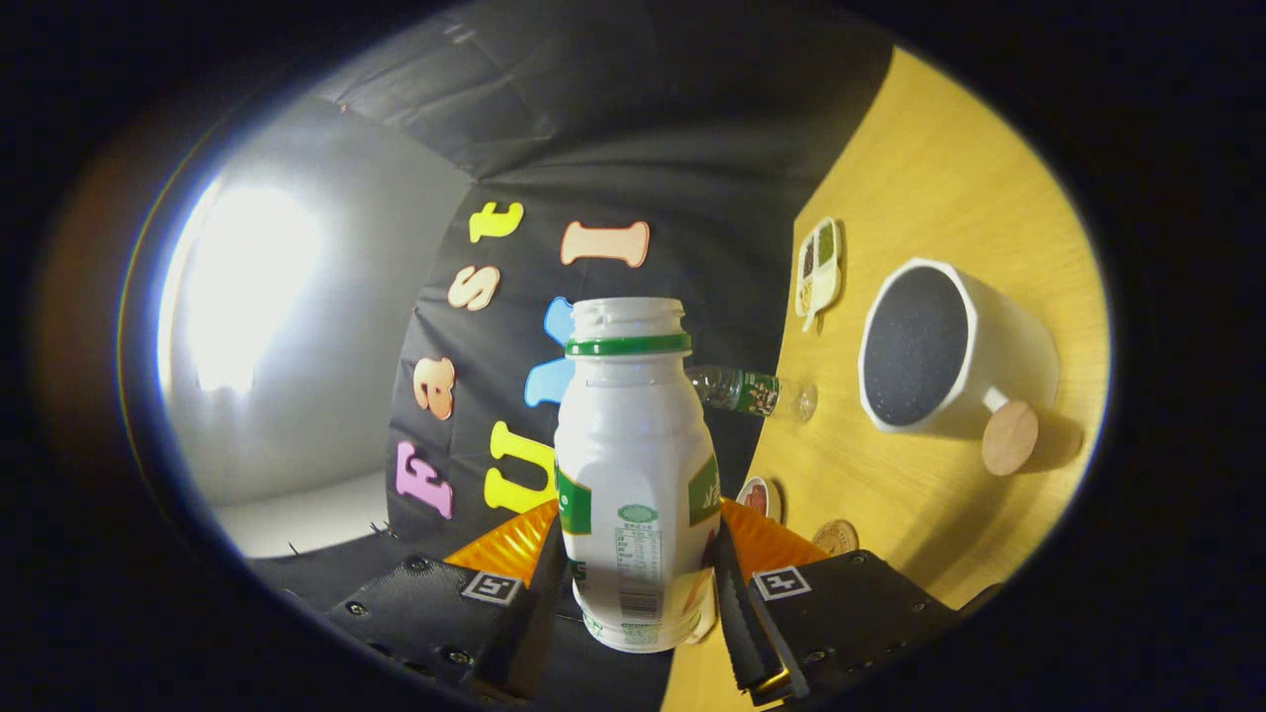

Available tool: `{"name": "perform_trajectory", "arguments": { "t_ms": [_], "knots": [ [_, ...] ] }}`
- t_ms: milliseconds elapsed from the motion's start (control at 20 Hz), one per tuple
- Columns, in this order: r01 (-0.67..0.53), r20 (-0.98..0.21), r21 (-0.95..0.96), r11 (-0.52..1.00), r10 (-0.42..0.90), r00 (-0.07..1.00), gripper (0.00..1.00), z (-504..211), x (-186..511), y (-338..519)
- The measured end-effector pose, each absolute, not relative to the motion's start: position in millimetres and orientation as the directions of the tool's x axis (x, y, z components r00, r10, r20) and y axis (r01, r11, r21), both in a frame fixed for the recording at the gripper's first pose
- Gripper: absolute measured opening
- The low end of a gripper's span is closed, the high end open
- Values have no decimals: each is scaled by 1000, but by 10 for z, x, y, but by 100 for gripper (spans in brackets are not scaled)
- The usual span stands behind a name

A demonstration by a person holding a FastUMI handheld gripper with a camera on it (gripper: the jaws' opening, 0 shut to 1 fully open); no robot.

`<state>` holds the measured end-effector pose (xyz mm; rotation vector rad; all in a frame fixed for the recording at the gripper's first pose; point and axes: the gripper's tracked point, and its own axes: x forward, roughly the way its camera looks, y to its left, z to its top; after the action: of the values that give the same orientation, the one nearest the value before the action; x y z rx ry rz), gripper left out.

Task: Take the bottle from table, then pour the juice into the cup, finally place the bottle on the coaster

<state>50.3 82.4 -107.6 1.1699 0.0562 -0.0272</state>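
My gripper point(638, 583) has both fingers pressed on the lower body of a white plastic juice bottle point(633, 465) with a green neck ring and green label bands, its cap off and mouth open, its axis in line with my fingers. A white angular ceramic cup point(999, 356) with a round wooden handle knob stands on the yellow wooden table, beyond and to the right of the bottle. A small round brown coaster point(836, 537) lies on the table just ahead of my right finger, partly hidden.

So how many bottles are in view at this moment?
2. A white bottle sits uncapped between the gripper fingers, which press on it; a small clear bottle lies beyond it, near the cup. Others may be hidden.
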Motion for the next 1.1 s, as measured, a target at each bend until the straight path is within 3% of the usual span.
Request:
{"name": "perform_trajectory", "arguments": {
  "t_ms": [200, 400, 600, 1100],
  "knots": [
    [87, -122, 738, 670, 5, 993, 70, -1150, 574, 859],
    [109, -186, 533, 839, -9, 983, 70, -1130, 740, 954],
    [106, -217, 375, 921, -24, 976, 70, -1121, 1006, 1099],
    [108, -314, -38, 993, -114, 943, 70, -1884, 1520, 1419]
  ]
}}
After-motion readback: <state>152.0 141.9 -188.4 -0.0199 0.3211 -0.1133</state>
